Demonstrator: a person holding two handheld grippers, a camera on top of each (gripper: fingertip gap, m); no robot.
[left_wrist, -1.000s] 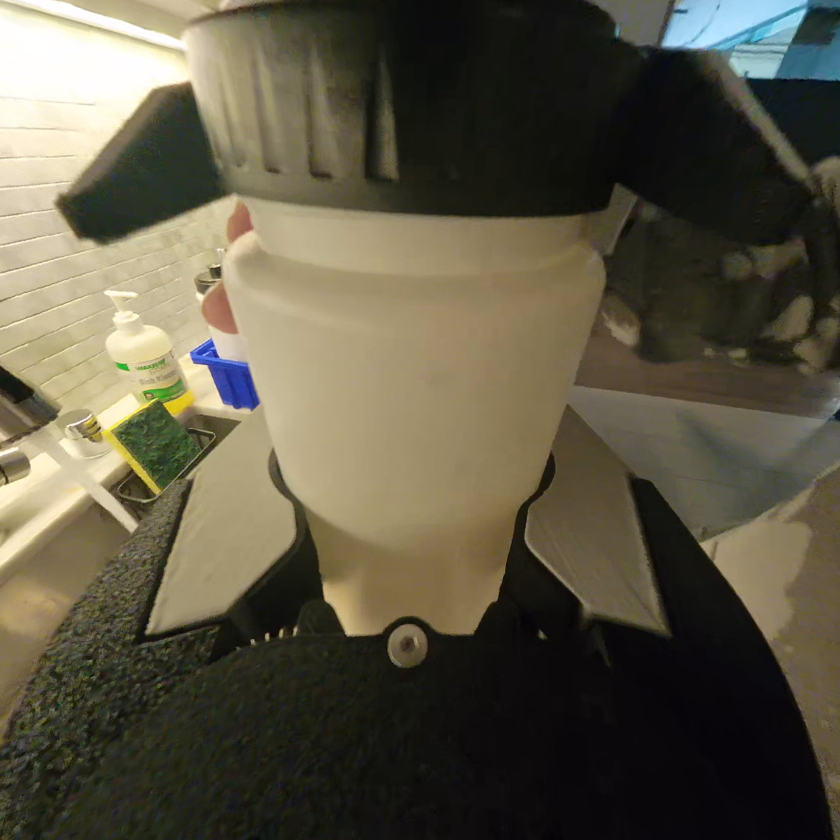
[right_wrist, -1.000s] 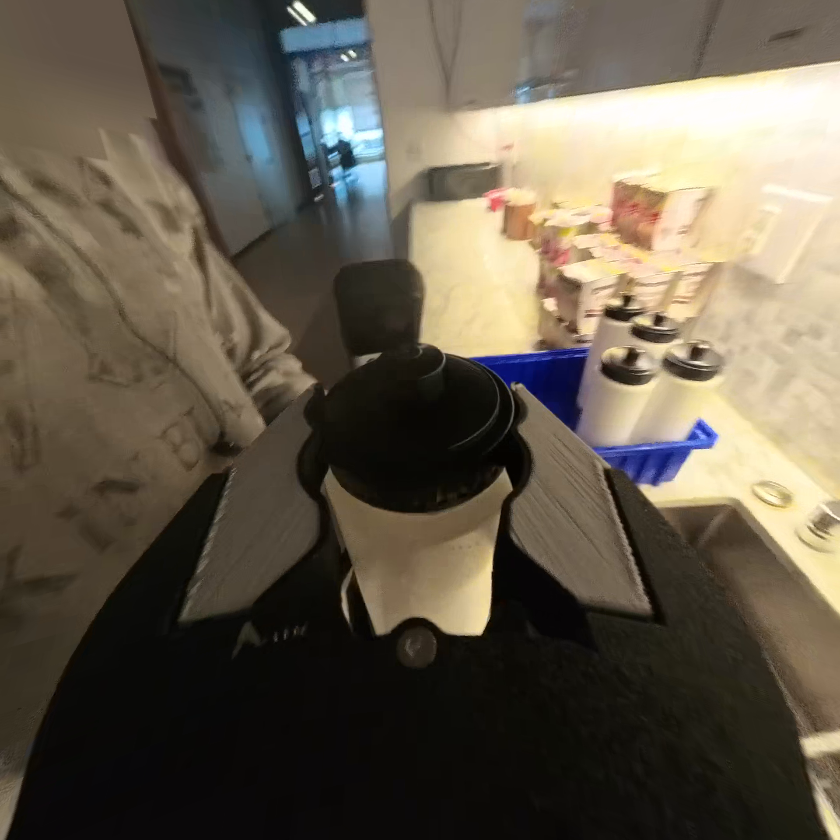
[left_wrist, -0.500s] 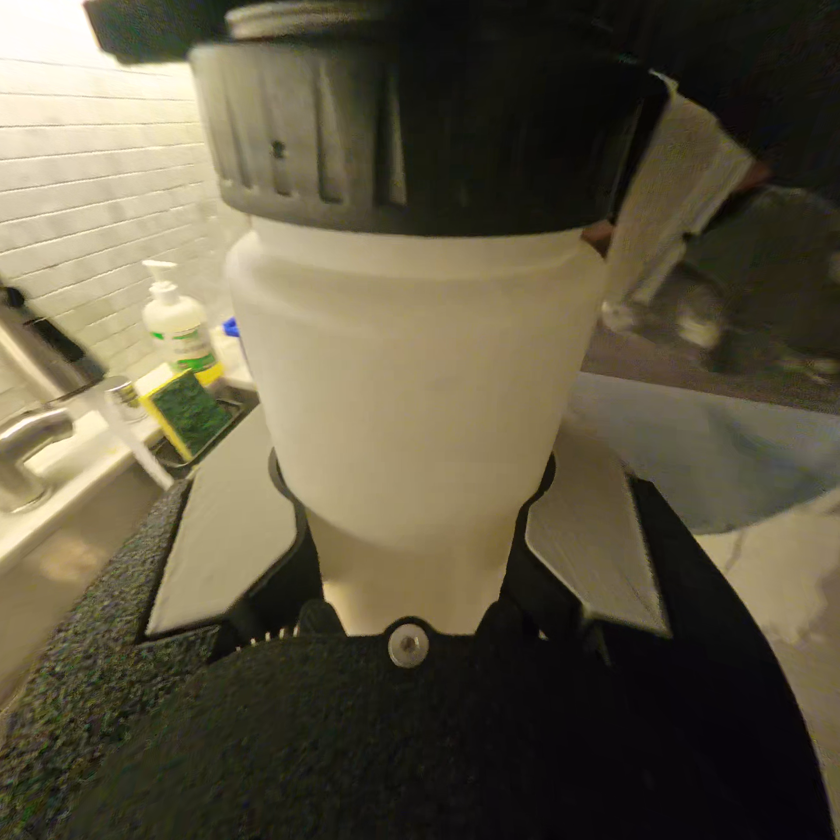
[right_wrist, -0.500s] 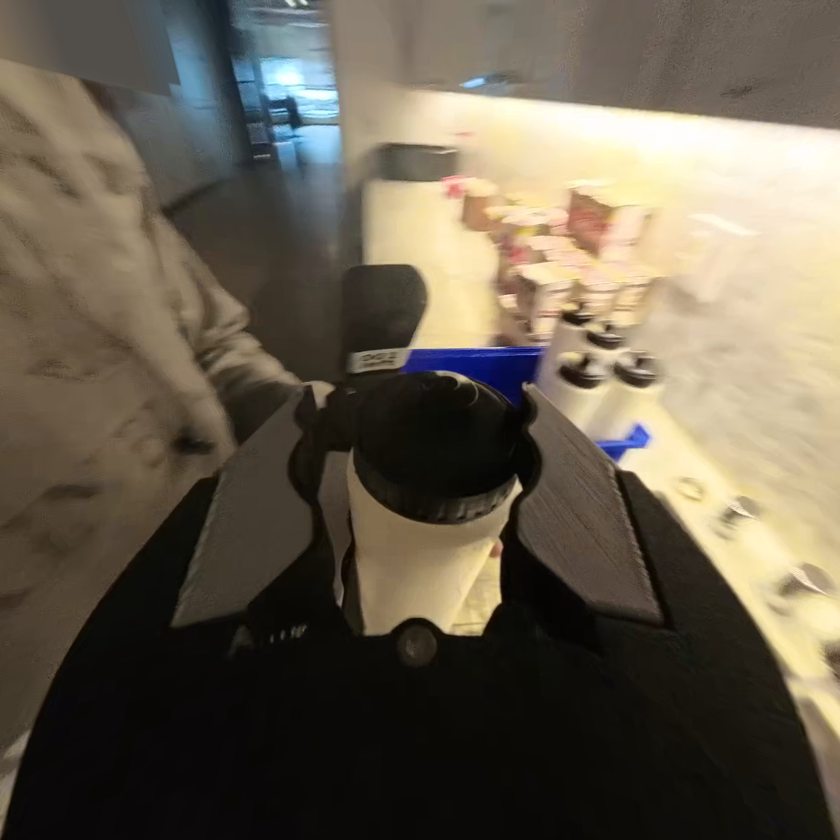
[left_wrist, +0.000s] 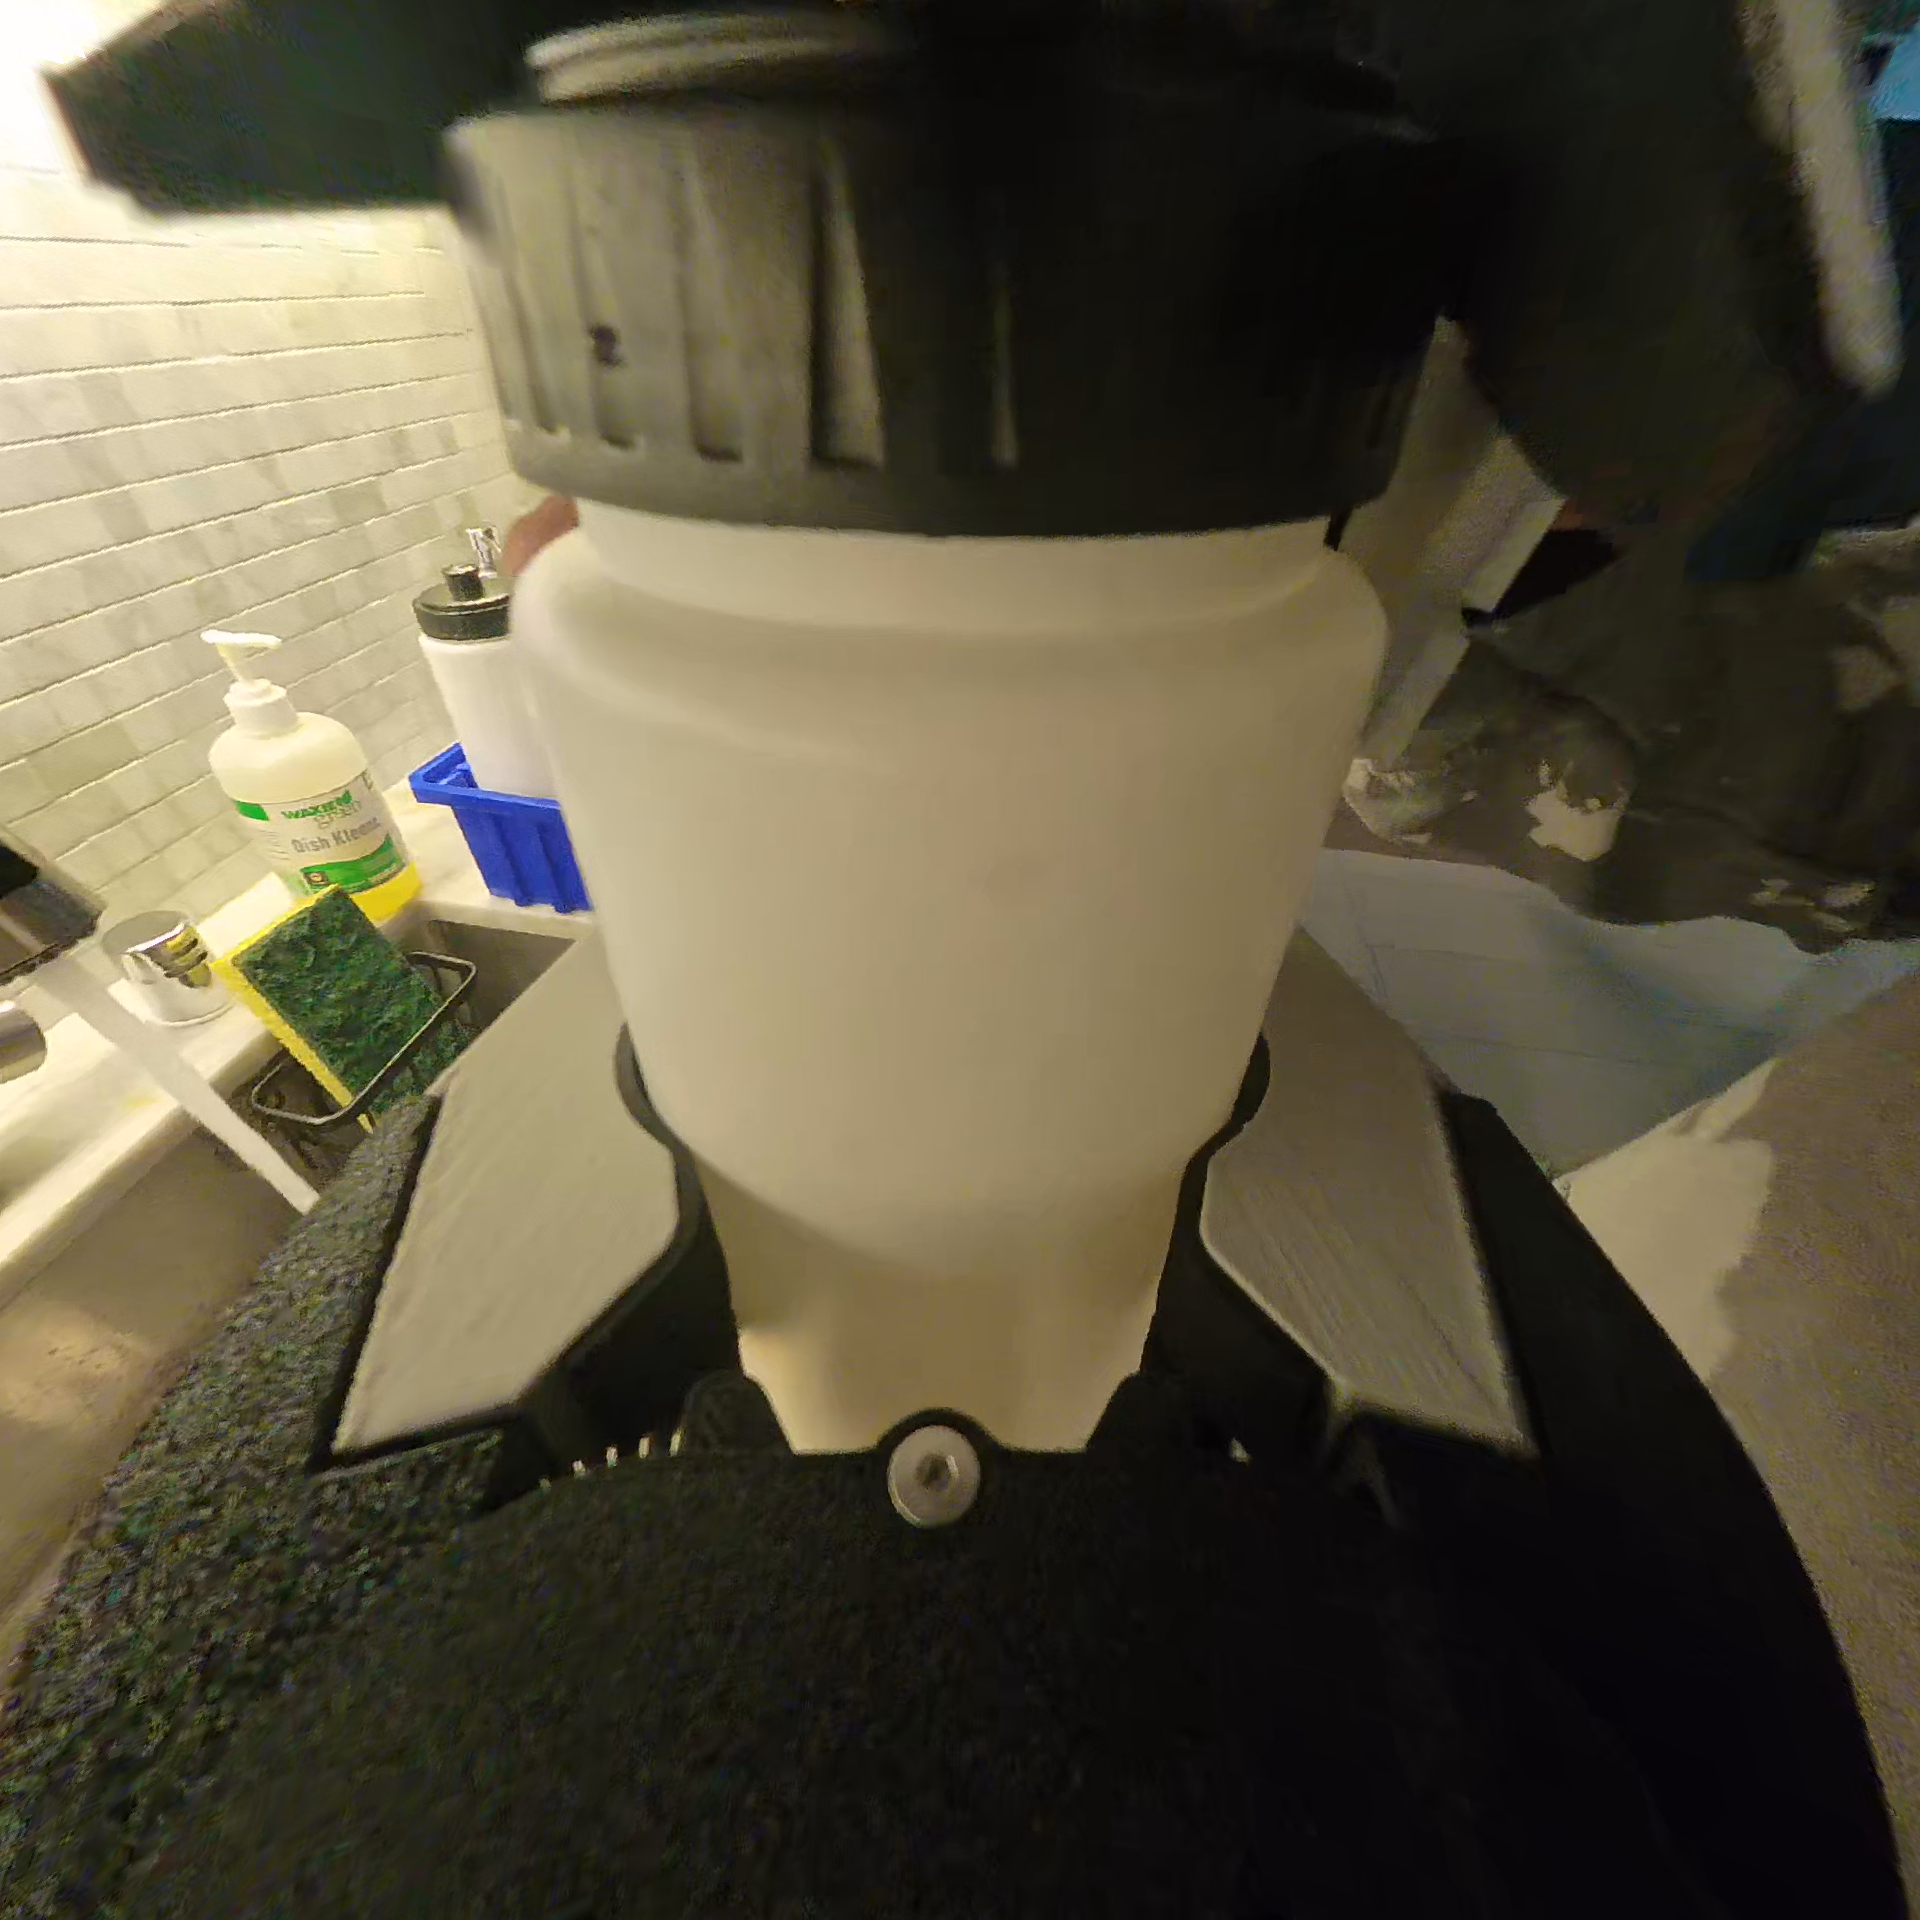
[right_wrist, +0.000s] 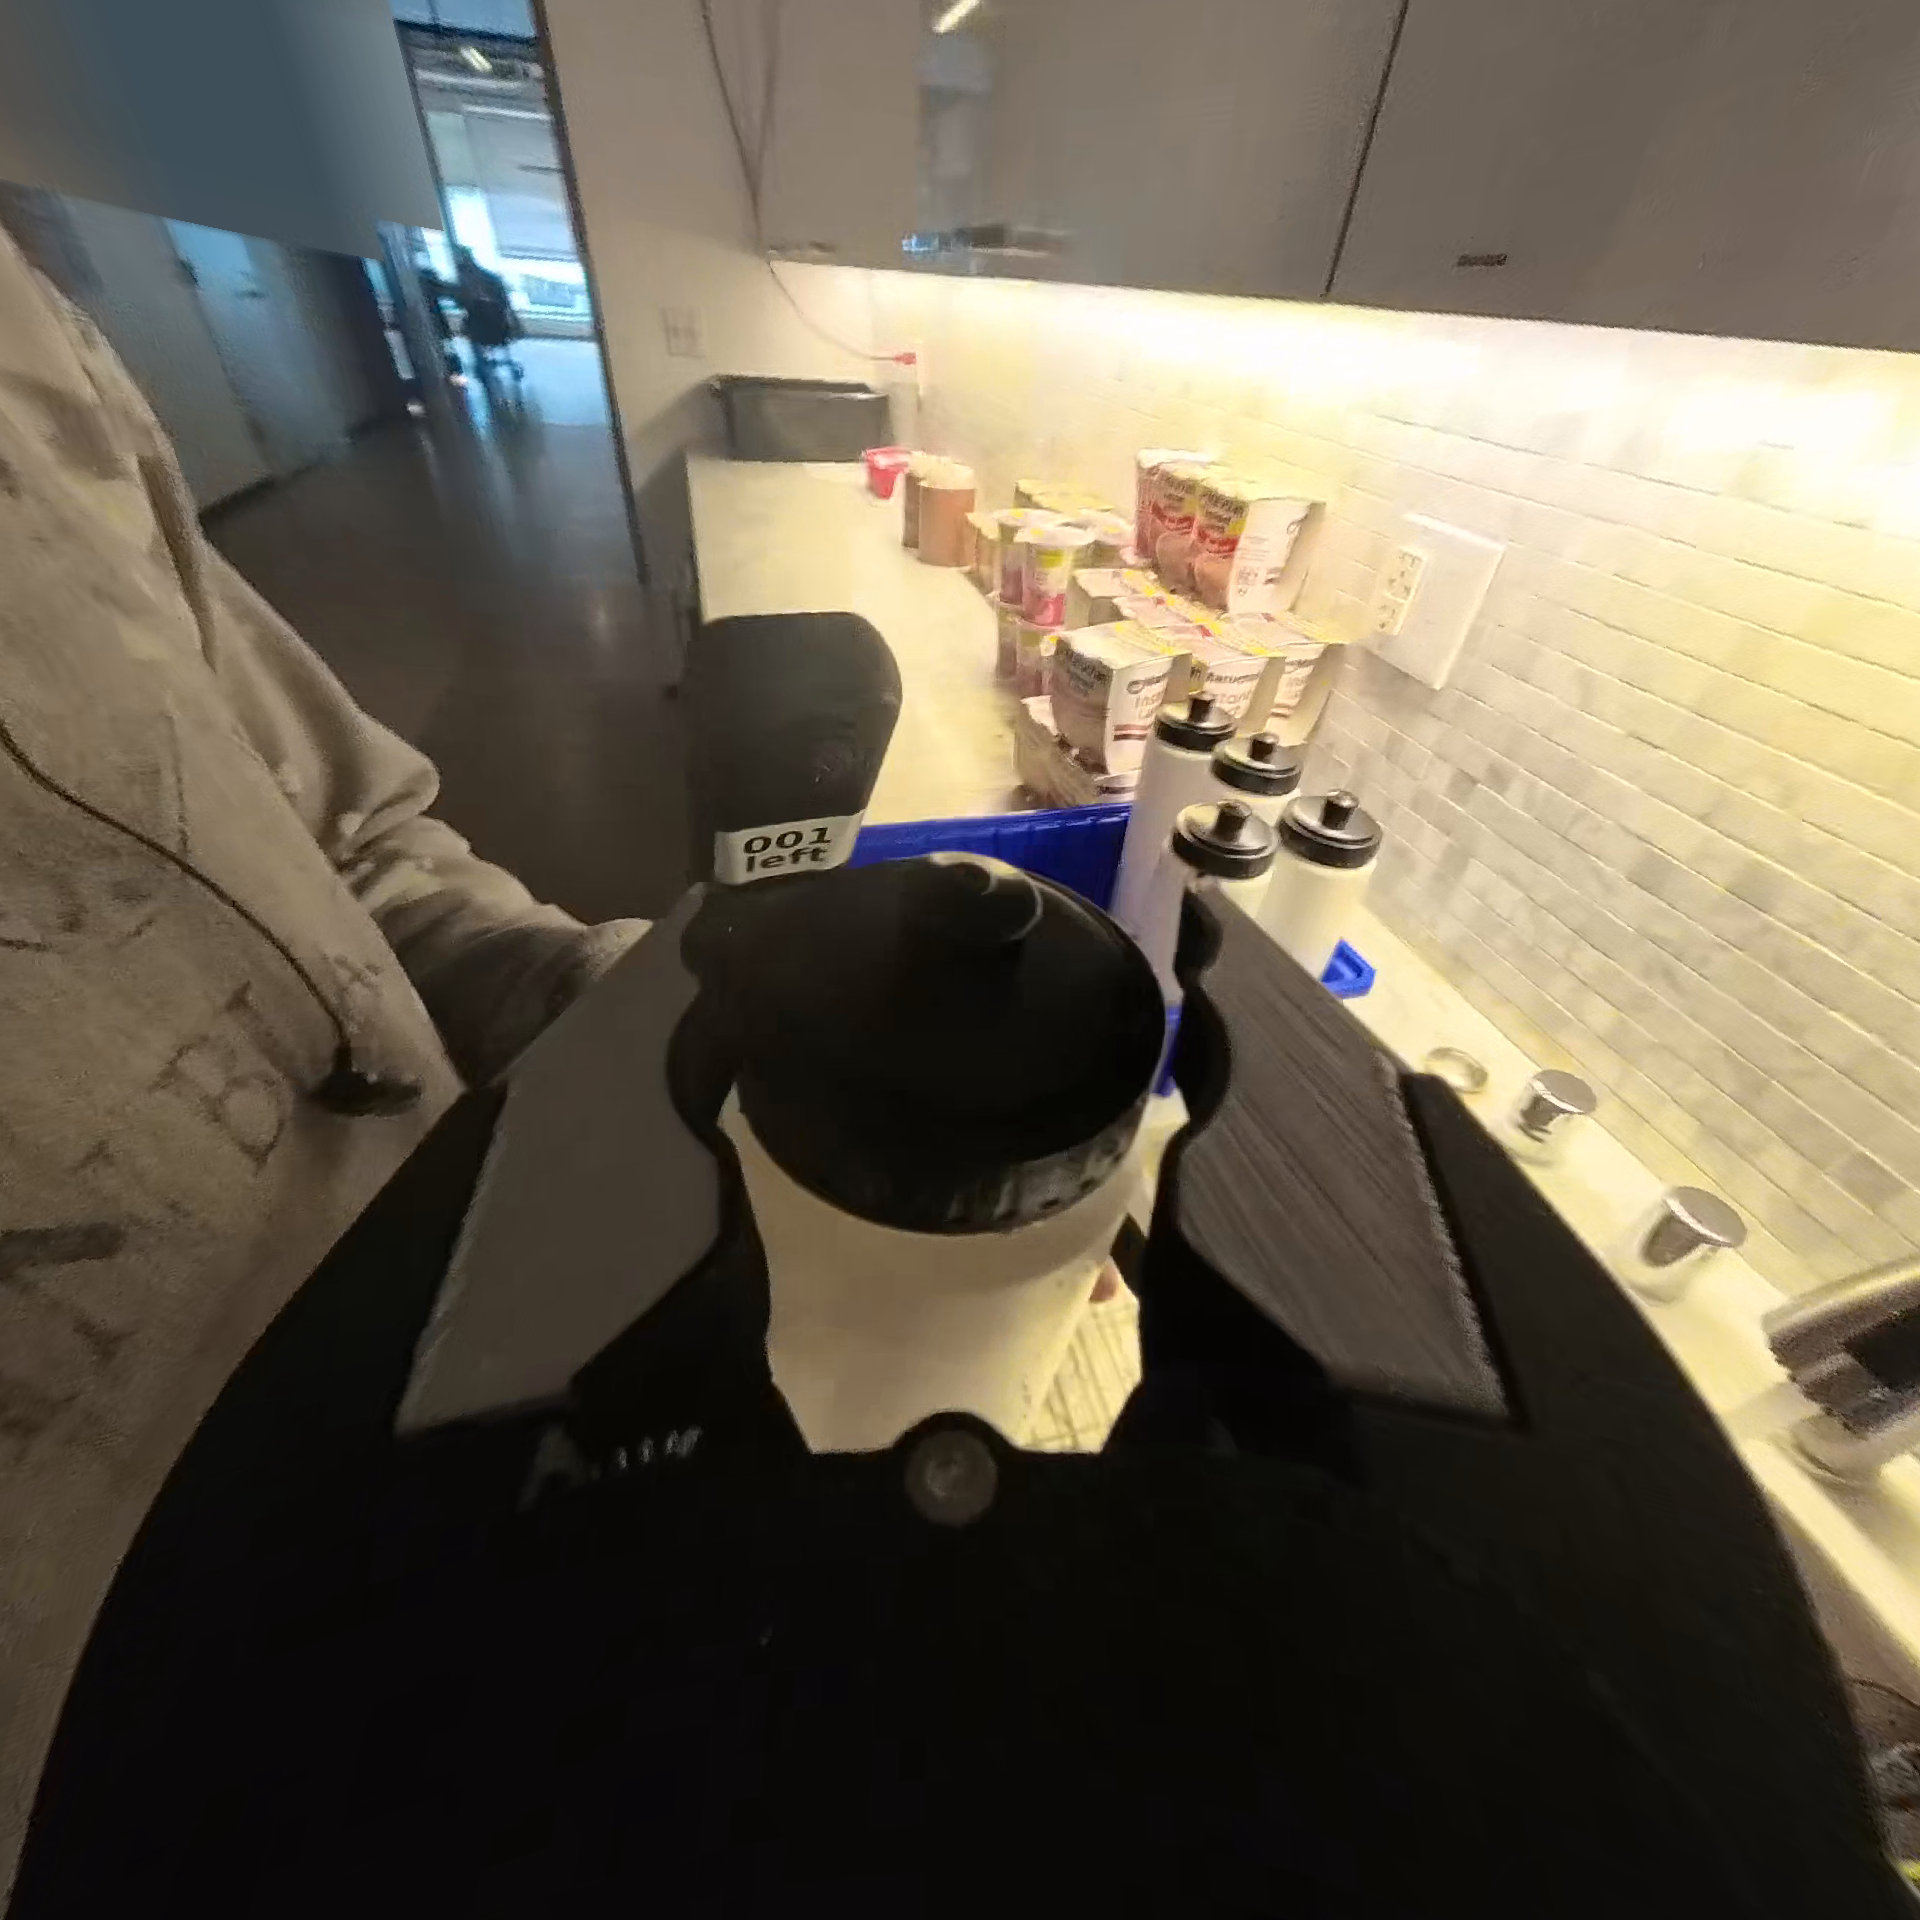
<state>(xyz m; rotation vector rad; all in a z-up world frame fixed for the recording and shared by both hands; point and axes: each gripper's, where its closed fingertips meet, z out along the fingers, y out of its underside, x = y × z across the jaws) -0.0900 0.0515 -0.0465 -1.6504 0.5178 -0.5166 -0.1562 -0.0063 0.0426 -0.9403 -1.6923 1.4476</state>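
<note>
A white plastic bottle with a ribbed black cap is held over the sink edge. My left gripper is shut on the bottle's lower body, which sits in the notch between its fingers. My right gripper is shut on the black cap from above, with the white body showing below it. In the left wrist view the right gripper's black fingers flank the cap at the top. The left gripper's labelled black body shows behind the cap in the right wrist view.
A blue bin holds several more white bottles. A soap dispenser and a green-yellow sponge in a wire caddy stand by the sink. Food boxes line the counter. A person in a pale sweatshirt stands at the left.
My right gripper has turned around the cap and its fingers now show higher in the left wrist view. The bottle has stayed in my left gripper. Both views have swung slightly.
</note>
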